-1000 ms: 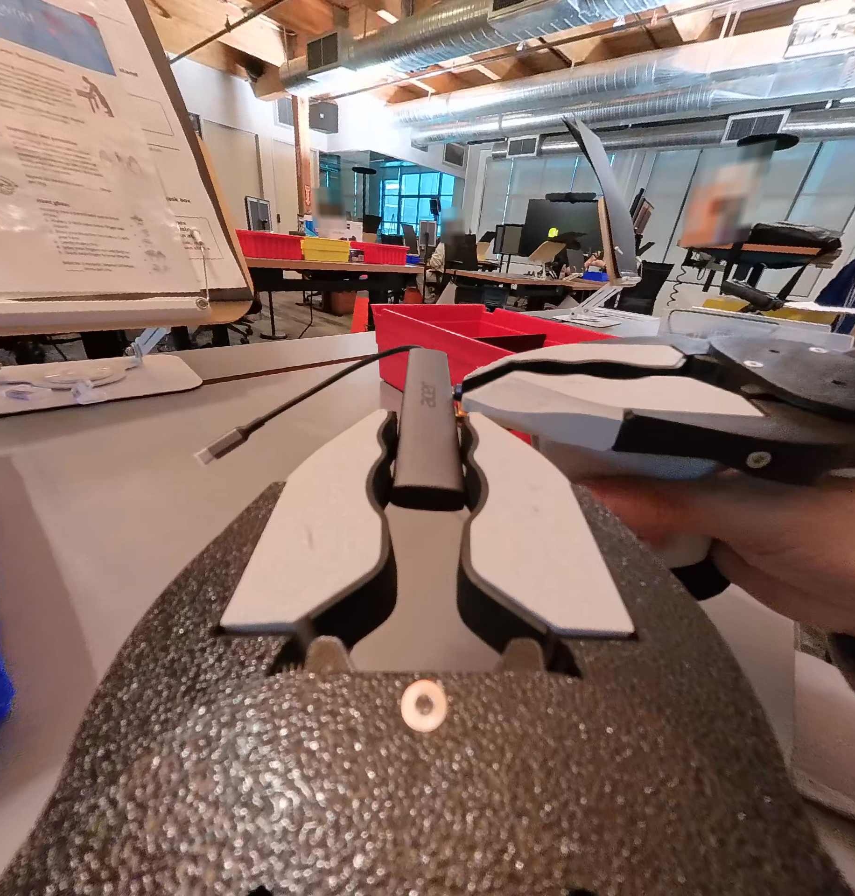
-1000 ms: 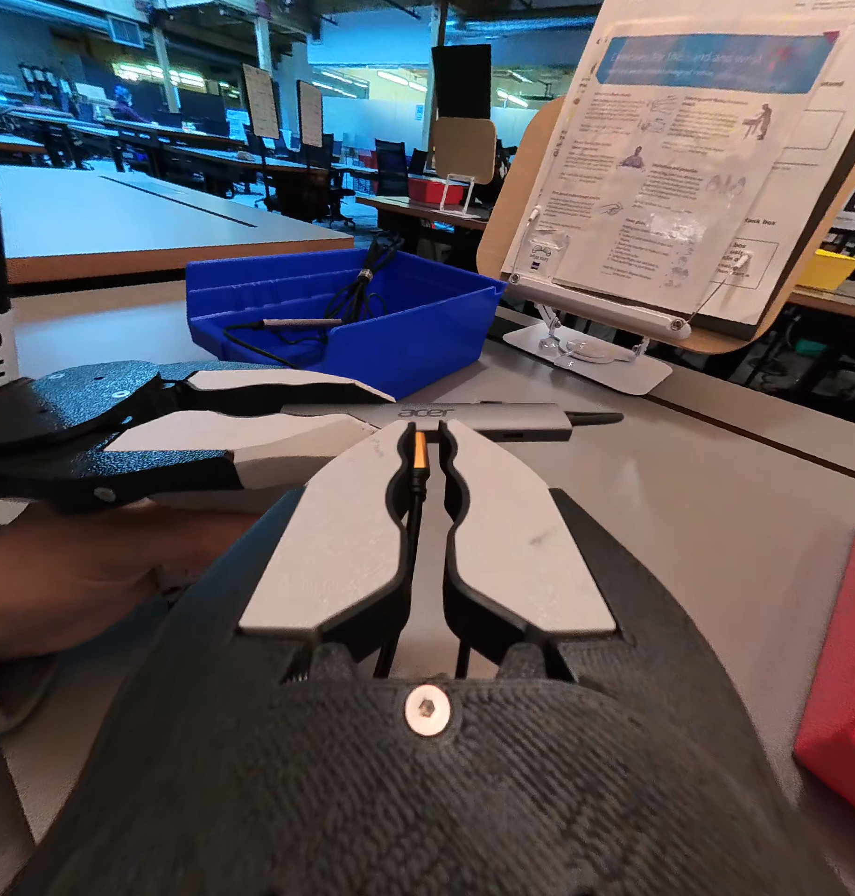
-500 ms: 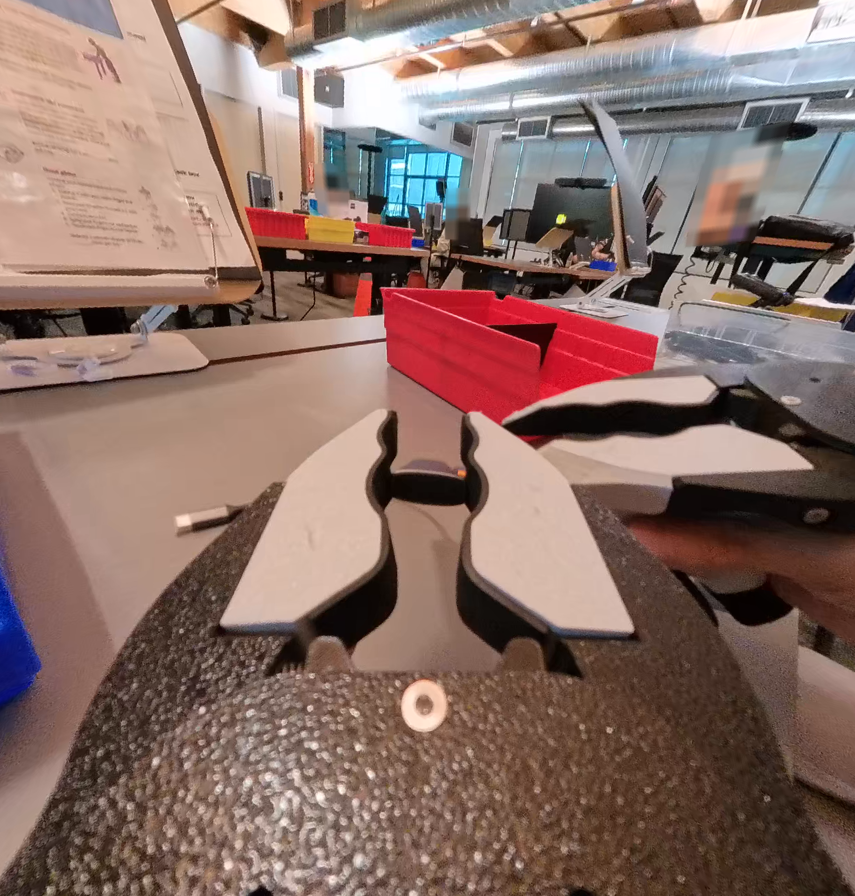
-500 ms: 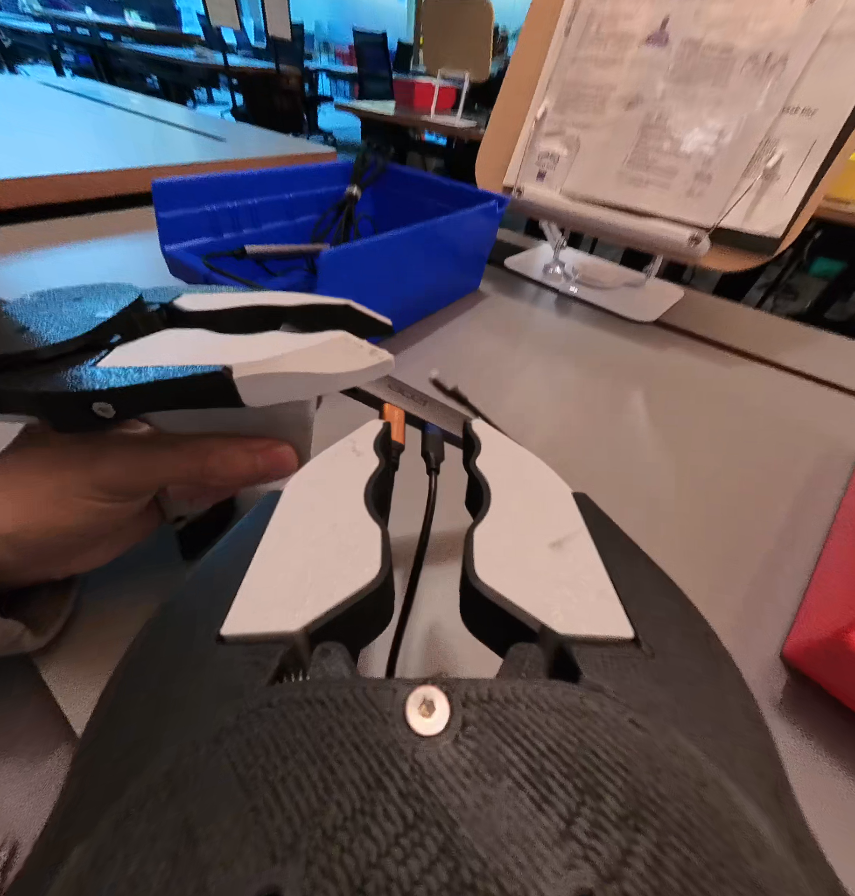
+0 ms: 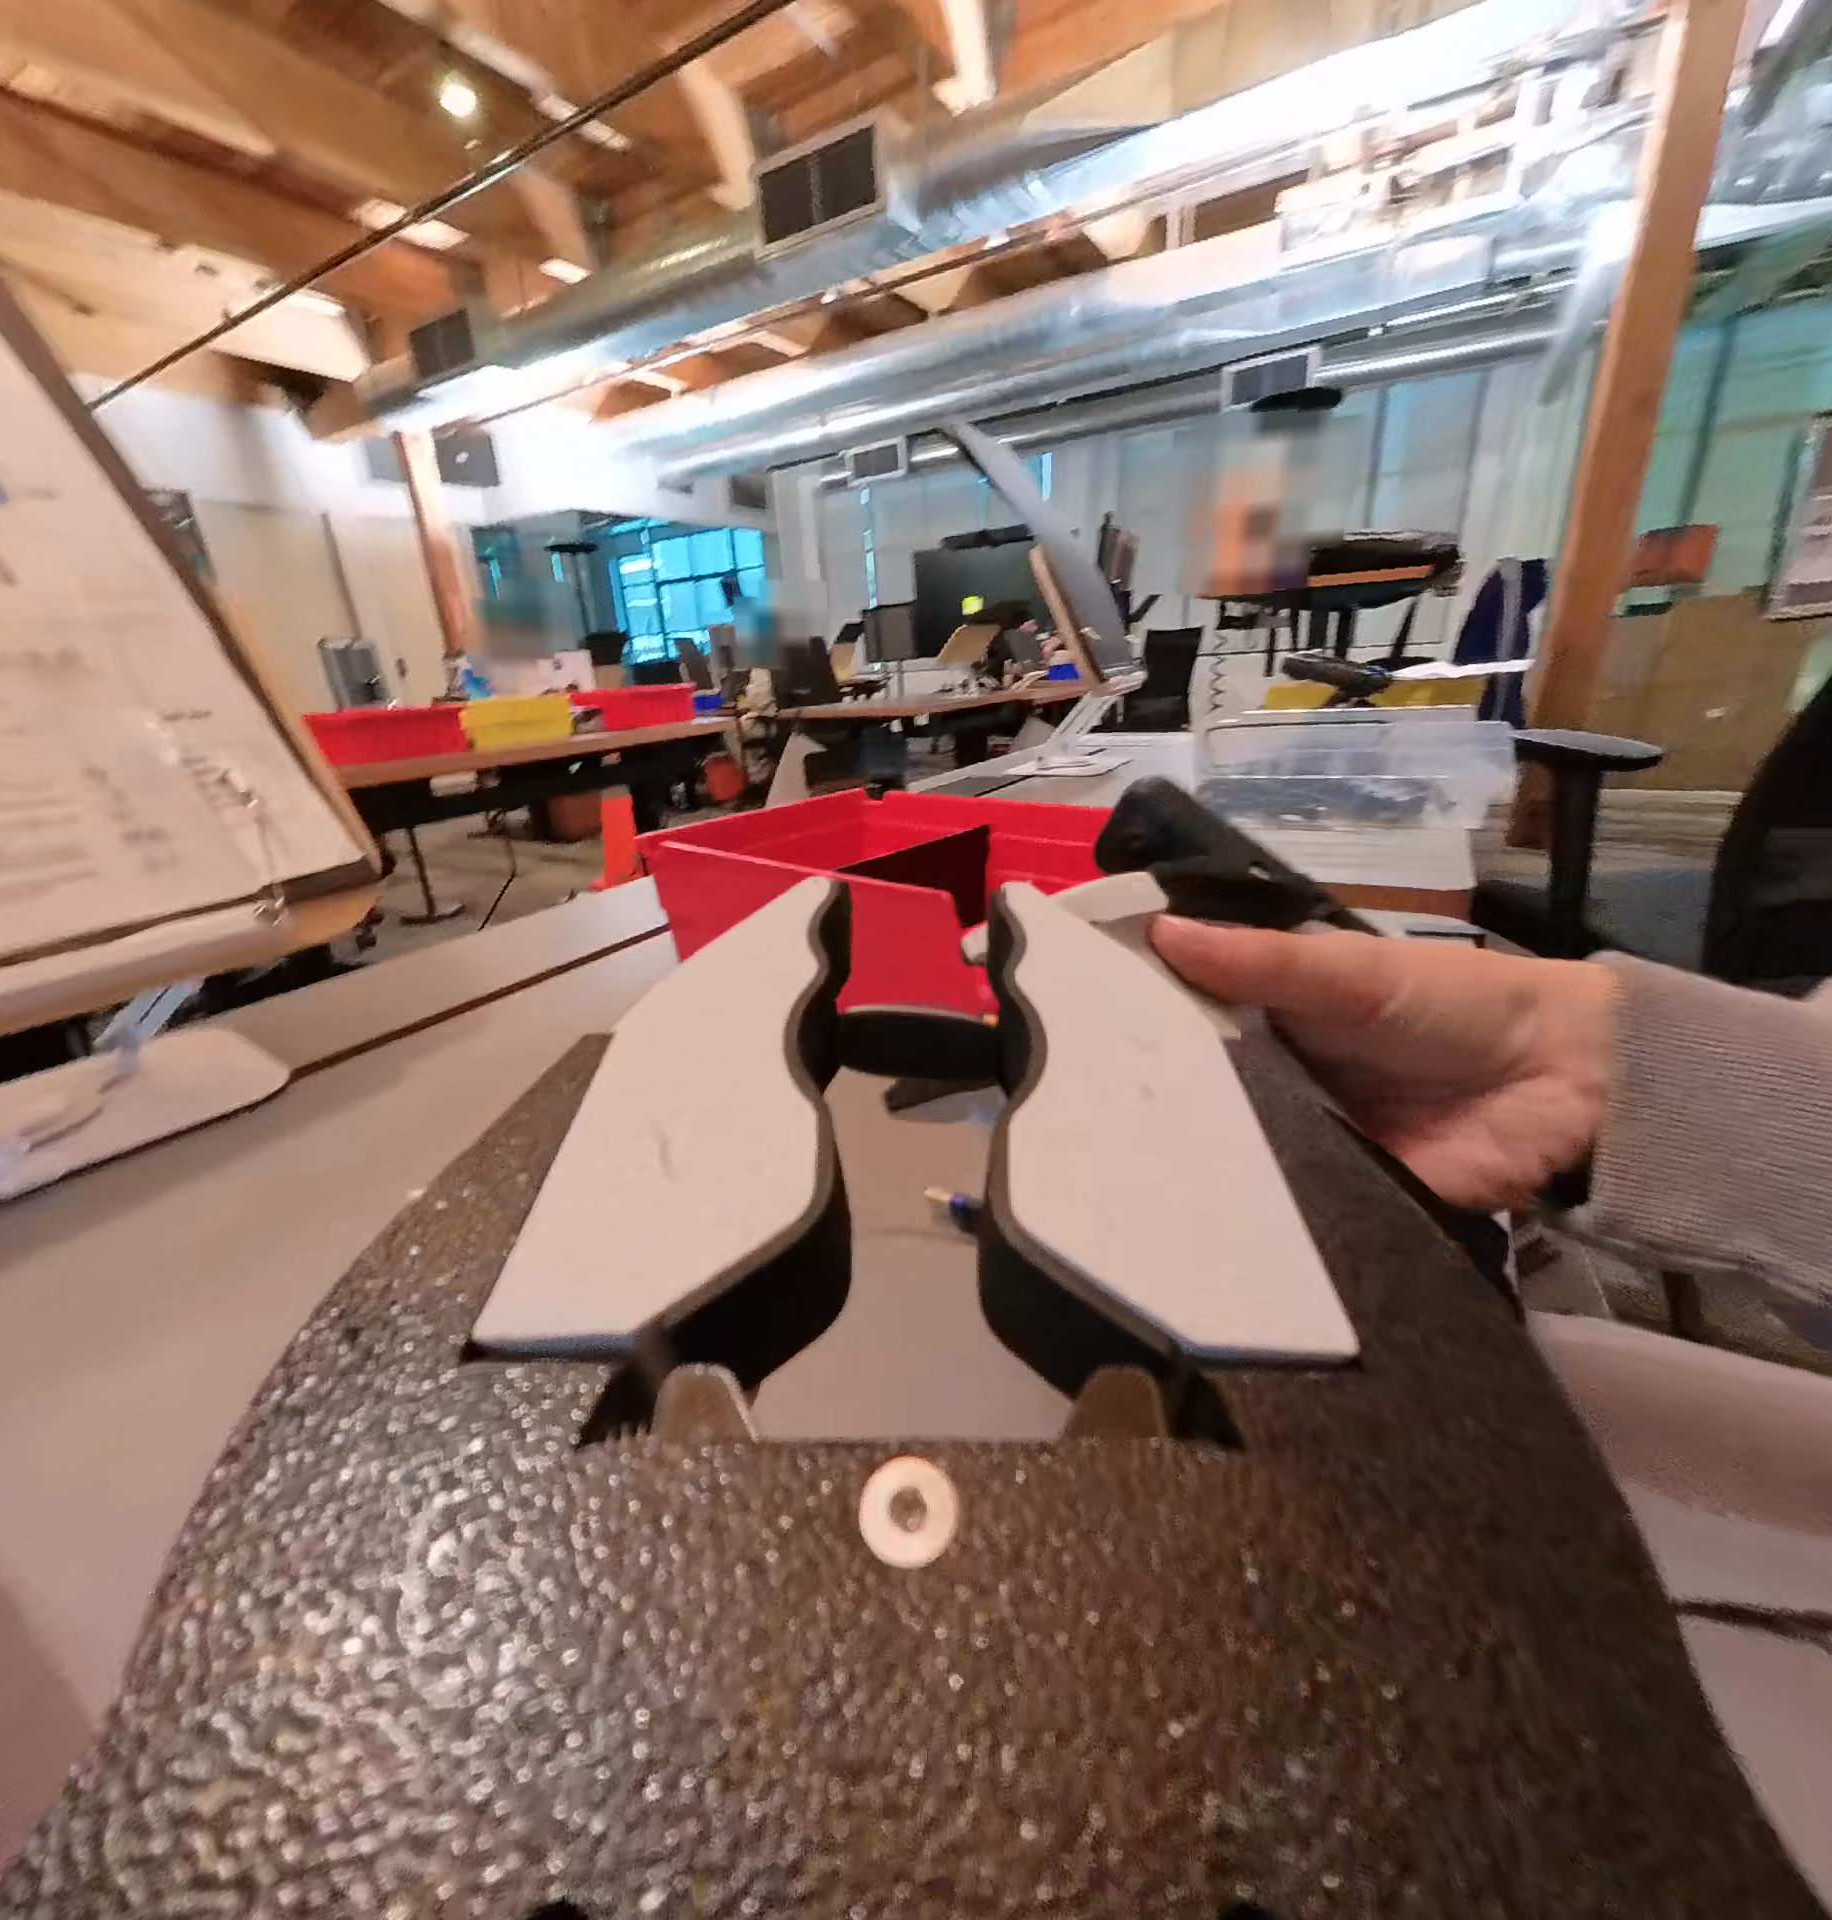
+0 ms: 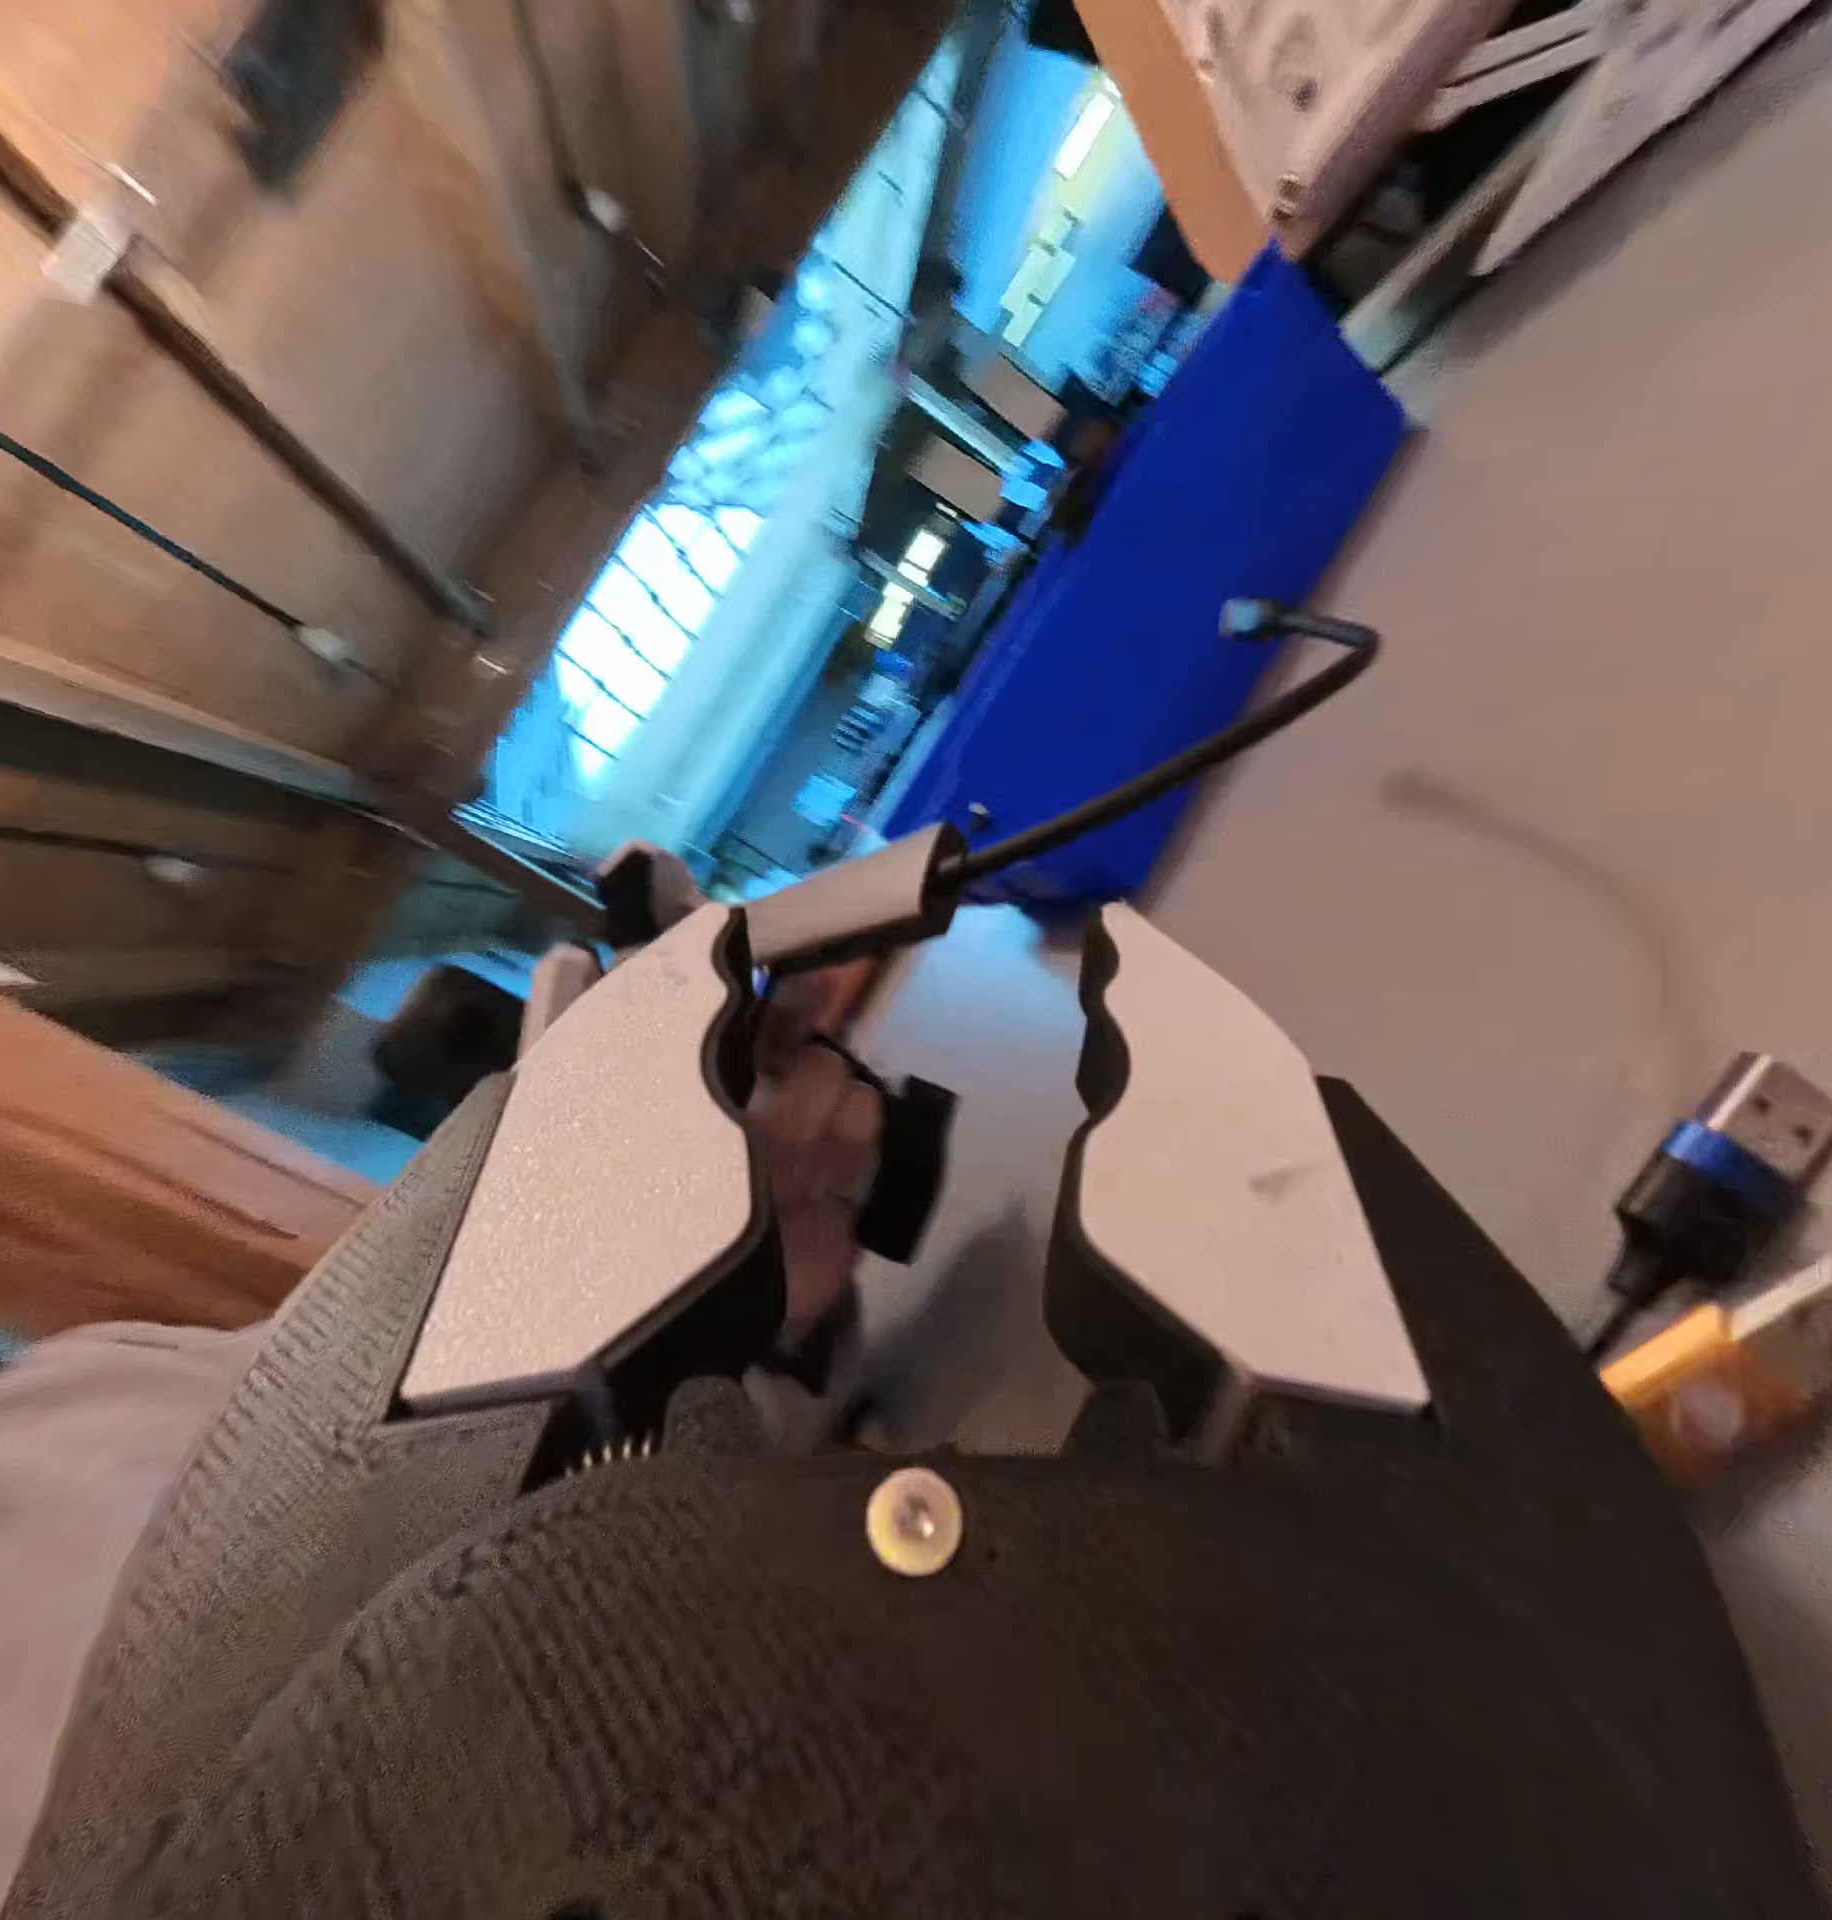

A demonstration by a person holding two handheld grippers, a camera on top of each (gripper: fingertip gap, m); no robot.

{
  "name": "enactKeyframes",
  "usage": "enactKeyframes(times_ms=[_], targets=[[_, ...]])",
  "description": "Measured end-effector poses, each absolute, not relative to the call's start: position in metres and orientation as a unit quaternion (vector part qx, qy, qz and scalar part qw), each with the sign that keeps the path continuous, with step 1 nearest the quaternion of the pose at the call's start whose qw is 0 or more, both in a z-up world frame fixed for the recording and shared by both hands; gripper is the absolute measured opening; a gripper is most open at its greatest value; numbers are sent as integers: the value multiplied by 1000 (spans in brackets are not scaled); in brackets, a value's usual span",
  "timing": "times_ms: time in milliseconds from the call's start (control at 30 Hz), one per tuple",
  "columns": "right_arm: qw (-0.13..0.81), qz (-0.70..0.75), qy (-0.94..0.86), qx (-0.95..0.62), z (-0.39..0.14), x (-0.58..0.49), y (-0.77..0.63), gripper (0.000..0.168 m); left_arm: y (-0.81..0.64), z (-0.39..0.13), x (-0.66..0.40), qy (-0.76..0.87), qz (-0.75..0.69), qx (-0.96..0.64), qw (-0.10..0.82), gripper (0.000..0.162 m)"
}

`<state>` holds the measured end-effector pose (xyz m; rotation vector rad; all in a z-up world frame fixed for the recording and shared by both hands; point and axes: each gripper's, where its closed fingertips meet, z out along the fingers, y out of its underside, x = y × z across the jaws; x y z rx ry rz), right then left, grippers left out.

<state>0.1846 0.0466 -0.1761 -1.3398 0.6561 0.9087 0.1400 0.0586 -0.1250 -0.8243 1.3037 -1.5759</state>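
Note:
My left gripper (image 5: 917,920) is shut on a grey USB hub (image 5: 917,1044), seen end-on as a dark oval between the fingers. In the right wrist view the hub (image 6: 839,920) sticks out of that gripper above the table, and its black cable (image 6: 1182,769) curves up to a small plug (image 6: 1244,618). My right gripper (image 6: 917,935) is open and empty, rolled sideways, close to the hub. A blue-banded USB plug (image 6: 1712,1164) and an orange USB plug (image 6: 1722,1371) lie on the table to its right. The right gripper (image 5: 1120,904) and the hand holding it (image 5: 1390,1039) show beside my left fingers.
A red bin (image 5: 777,883) stands just beyond the left gripper on the grey table (image 5: 268,1247). A document stand with printed sheets (image 5: 112,748) is at the left. A blue bin (image 6: 1151,644) stands behind the hub. A small blue plug tip (image 5: 959,1205) lies under the left fingers.
My right gripper has opened, let go of the orange plug and rolled sideways. Both plugs now lie on the table, free of the hub. My left gripper has kept the hub and tilted up.

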Motion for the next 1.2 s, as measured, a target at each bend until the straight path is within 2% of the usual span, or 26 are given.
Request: enactKeyframes(times_ms=[33,67,133,300,433,567,667,1200], targets=[[647,429,287,-561,-172,181,47,59,54,-124,138,532,-642,-320,450,25],[648,462,278,-538,-166,177,47,50,50,-126,137,536,-645,-309,448,25],[651,488,286,-505,-163,179,47,21,47,-130,137,539,-649,-300,445,25],[669,516,288,-450,-144,185,40,10,44,-149,139,588,-607,-264,465,25],[655,531,301,-446,-141,185,38,10,39,-151,139,594,-594,-249,482,36],[652,538,319,-428,-143,189,35,10,36,-155,140,605,-580,-245,488,33],[659,529,327,-423,-142,195,32,10,39,-158,142,609,-572,-258,485,24],[670,506,328,-434,-141,197,33,10,41,-158,144,611,-548,-276,501,24]])
